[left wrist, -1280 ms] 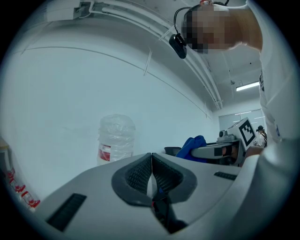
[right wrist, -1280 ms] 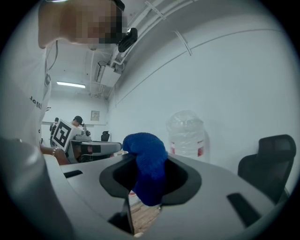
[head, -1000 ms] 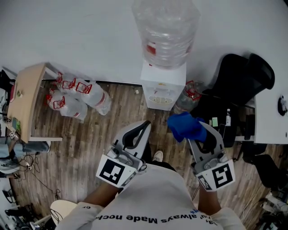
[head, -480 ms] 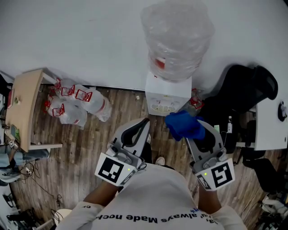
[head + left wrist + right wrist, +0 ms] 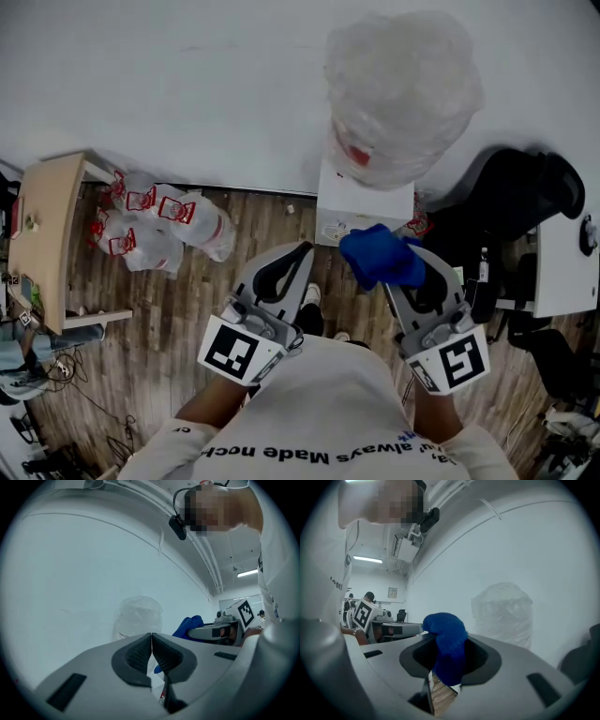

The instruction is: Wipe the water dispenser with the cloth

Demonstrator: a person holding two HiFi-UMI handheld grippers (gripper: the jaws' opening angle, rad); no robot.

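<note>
The white water dispenser (image 5: 361, 208) stands against the wall with a big clear bottle (image 5: 401, 94) on top; the bottle (image 5: 502, 613) also shows in the right gripper view and faintly as the bottle (image 5: 138, 617) in the left gripper view. My right gripper (image 5: 386, 267) is shut on a blue cloth (image 5: 379, 258), held just in front of the dispenser's front face. The cloth (image 5: 446, 644) bulges out between the jaws. My left gripper (image 5: 302, 251) is shut and empty, to the left of the cloth and short of the dispenser.
Bagged bottles (image 5: 159, 220) lie on the wooden floor left of the dispenser, beside a light wooden table (image 5: 39, 234). A black office chair (image 5: 511, 211) and a white desk (image 5: 567, 262) stand at the right. The white wall (image 5: 169, 84) runs behind.
The view has closed in on the dispenser, which now sits further right and nearer. The right gripper with the cloth has come close to its front. The left gripper keeps its place.
</note>
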